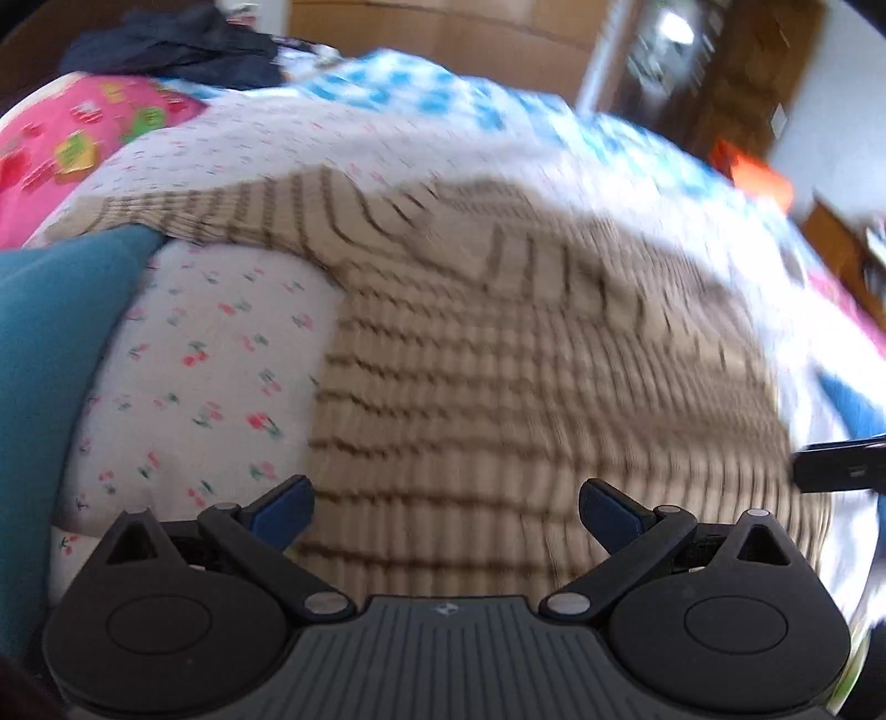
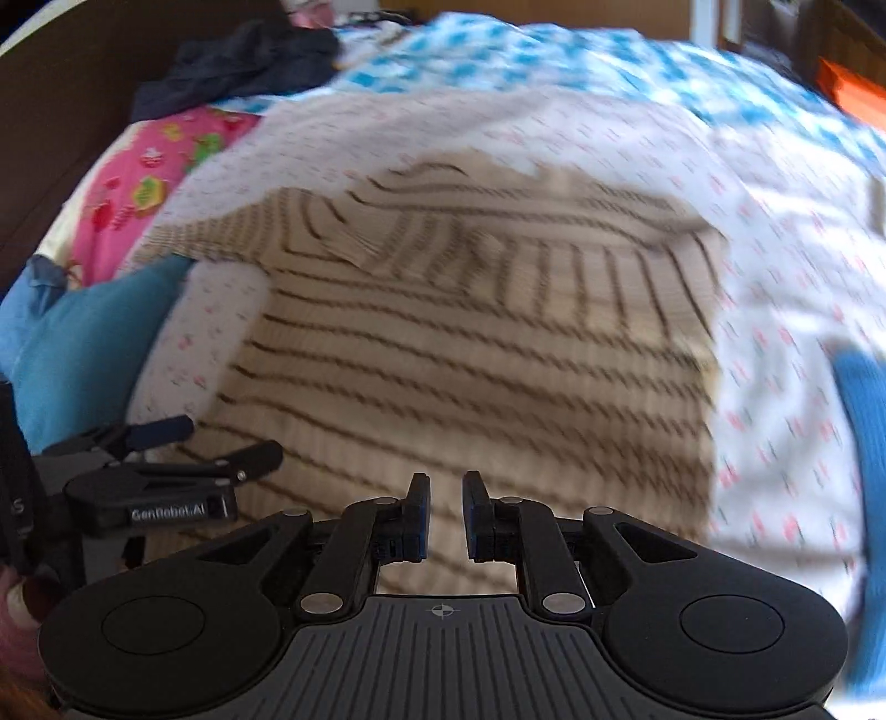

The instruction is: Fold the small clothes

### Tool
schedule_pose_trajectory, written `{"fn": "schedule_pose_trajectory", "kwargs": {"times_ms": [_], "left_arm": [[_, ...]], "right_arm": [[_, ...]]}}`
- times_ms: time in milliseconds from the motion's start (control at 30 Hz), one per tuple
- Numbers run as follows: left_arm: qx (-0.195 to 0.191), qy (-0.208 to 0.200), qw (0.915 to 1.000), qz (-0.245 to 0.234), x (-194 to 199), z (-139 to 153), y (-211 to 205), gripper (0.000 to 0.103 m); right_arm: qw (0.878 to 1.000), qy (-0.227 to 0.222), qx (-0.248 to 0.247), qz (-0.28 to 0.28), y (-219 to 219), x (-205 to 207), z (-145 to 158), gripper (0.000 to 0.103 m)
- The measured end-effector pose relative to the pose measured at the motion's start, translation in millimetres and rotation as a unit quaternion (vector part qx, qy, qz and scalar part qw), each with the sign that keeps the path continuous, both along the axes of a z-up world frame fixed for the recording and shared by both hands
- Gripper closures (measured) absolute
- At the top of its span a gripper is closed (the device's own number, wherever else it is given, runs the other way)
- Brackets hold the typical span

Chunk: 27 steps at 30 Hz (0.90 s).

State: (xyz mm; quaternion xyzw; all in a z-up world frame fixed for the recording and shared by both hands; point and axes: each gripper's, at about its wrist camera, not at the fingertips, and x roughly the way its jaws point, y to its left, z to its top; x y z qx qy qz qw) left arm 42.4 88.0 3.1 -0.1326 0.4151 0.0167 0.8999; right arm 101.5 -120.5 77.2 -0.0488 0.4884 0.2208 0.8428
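A beige striped garment (image 1: 526,354) lies spread on a white sheet with small red cherry prints (image 1: 221,354), its lower body flat and its upper part folded across itself so the stripes run in several directions. Both views are blurred, so the exact layout of the sleeves cannot be told.

The left gripper (image 1: 446,512) hangs just above the garment's near edge with its blue-padded fingers (image 1: 282,509) spread wide — nothing is between them. In the right wrist view the left gripper (image 2: 221,443) shows at the left, over the garment's near left corner.

The right gripper (image 2: 446,518) is above the near middle of the garment (image 2: 470,343). Its fingers (image 2: 418,515) stand close together with a narrow gap, and striped cloth shows through that gap; they hold nothing. A dark piece at the right edge of the left wrist view may be part of it, but that cannot be told for sure.

A teal cushion (image 1: 50,354) lies to the left of the garment, touching the end of its left sleeve. Farther back are a pink patterned cloth (image 1: 83,144), a dark navy heap of clothing (image 1: 183,44) and a blue-and-white patterned cover (image 2: 526,61). No container shows in either view — everything lies directly on the bedding.
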Motion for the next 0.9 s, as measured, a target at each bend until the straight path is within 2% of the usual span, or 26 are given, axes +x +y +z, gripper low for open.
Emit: {"fn": "schedule_pose_trajectory", "kwargs": {"times_ms": [133, 267, 433, 633, 733, 800, 900], "left_arm": [[0.009, -0.033, 0.9983, 0.048, 13, 11, 22, 0.0], [0.019, -0.064, 0.993, 0.097, 20, 25, 57, 0.0], [0.024, -0.077, 0.9832, 0.163, 15, 29, 110, 0.0], [0.014, -0.107, 0.9673, 0.229, 7, 49, 189, 0.0], [-0.033, -0.122, 0.965, 0.23, 23, 54, 234, 0.0], [-0.069, -0.112, 0.9613, 0.242, 42, 46, 263, 0.005], [-0.114, -0.065, 0.9549, 0.266, 78, 20, 299, 0.022]], "right_arm": [[0.998, -0.035, -0.001, 0.051, 56, 27, 10, 0.085], [0.993, -0.064, 0.005, 0.101, 107, 46, 17, 0.085], [0.983, -0.089, 0.007, 0.161, 166, 68, 21, 0.085], [0.971, -0.104, 0.019, 0.216, 238, 85, 16, 0.083], [0.97, -0.091, 0.035, 0.225, 258, 85, 9, 0.083], [0.968, -0.088, 0.04, 0.23, 262, 80, 3, 0.083], [0.968, -0.09, 0.041, 0.229, 254, 71, -8, 0.083]]}}
